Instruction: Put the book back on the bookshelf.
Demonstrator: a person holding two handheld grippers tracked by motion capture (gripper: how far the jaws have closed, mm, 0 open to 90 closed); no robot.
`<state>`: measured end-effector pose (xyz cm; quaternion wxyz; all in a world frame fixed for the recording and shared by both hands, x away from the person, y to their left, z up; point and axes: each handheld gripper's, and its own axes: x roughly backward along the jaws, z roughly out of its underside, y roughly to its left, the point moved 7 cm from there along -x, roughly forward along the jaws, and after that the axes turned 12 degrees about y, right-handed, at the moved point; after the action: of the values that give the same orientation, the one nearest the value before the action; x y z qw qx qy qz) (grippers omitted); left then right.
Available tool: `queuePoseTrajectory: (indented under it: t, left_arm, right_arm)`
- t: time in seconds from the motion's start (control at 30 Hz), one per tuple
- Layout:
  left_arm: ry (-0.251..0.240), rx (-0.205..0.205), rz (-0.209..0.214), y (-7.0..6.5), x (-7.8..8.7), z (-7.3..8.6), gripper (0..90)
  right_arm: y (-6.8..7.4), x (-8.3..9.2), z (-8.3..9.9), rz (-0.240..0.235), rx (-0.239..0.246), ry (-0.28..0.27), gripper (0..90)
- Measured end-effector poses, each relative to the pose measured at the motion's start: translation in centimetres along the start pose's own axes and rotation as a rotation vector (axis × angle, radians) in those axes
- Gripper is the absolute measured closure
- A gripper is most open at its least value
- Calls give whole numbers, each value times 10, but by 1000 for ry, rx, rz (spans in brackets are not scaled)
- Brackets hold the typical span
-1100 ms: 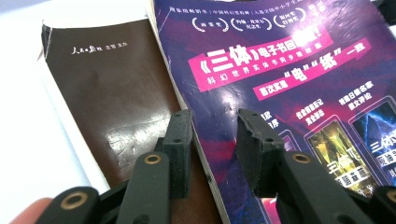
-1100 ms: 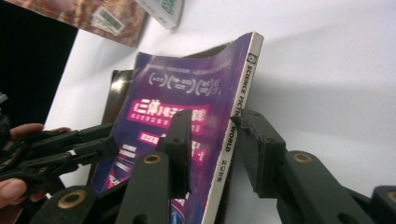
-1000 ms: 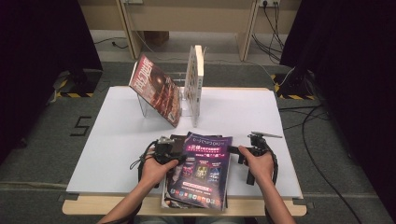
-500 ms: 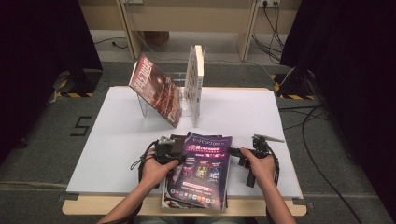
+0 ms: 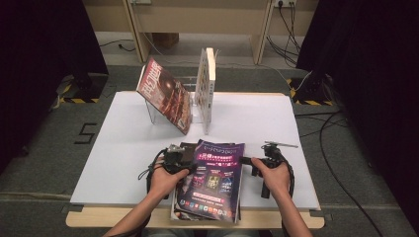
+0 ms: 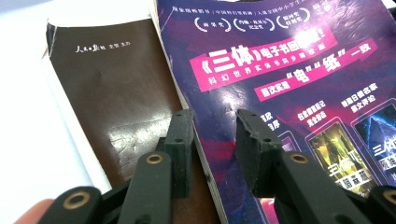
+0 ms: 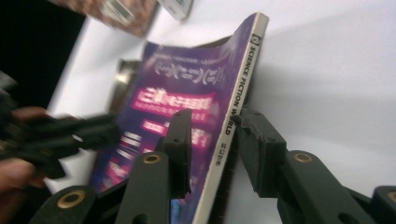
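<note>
- the left gripper [image 6: 212, 144] had its jaws parted, one on each side of the left edge of the purple magazine [image 6: 289, 93]; the right jaw lay over the cover and the left jaw over the brown book [image 6: 112, 93] beneath. a gap showed between the pads and the edge, so it was released, not clamping.
- in the high view the left gripper [image 5: 179, 157] sat at the magazine's [image 5: 213, 180] left edge, near its far corner, with the left hand [image 5: 165, 178] behind it.
- the right gripper [image 7: 210, 140] also stood apart, its jaws straddling the magazine's [image 7: 177, 102] spine, printed "science fiction world". the spine edge was lifted off the white table [image 7: 327, 70] and ran between the two pads; whether either pad touched it i cannot tell, but the jaws were not clenched on it.
- from above, the right gripper [image 5: 257, 163] met the magazine's right edge, held by the right hand [image 5: 274, 175].
- the magazine lay on a small stack at the near middle of the table [image 5: 123, 153], partly overhanging its front edge, with the brown book [image 5: 184, 148] peeking out at the far left.
- well beyond, a clear stand [image 5: 157, 113] held a red-covered magazine [image 5: 165, 98] leaning, and a white book [image 5: 206, 89] stood upright just beside it.
- the left gripper [image 7: 70, 135] appeared blurred across the cover in the right gripper view.
</note>
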<state>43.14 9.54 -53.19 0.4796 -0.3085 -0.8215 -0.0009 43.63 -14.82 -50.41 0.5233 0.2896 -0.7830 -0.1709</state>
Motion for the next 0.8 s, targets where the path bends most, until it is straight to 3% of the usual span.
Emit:
queuePoseTrajectory:
  t: [0.03,0.07,0.1,0.13,0.2,0.3,0.6,0.8]
  left_arm:
    - [0,1,1,0,0,0,670]
    - [0,4,2,0,0,0,671]
    - [0,5,2,0,0,0,671]
    - [-2,5,1,0,0,0,672]
    - [-5,3,1,0,0,1,670]
    - [-3,7,3,0,0,1,669]
    - [-3,-6,-18,-1,1,1,669]
    - [-4,-18,-11,-2,1,0,643]
  right_arm:
    - [0,-1,1,9,9,4,666]
    - [3,-3,3,-23,7,39,674]
    - [9,-9,8,-97,-1,86,676]
    - [12,-15,11,-100,9,104,672]
    - [13,-26,15,-19,49,115,656]
    - [14,-30,15,24,66,123,667]
    - [20,-20,6,56,76,108,753]
    - [25,-15,4,25,49,78,793]
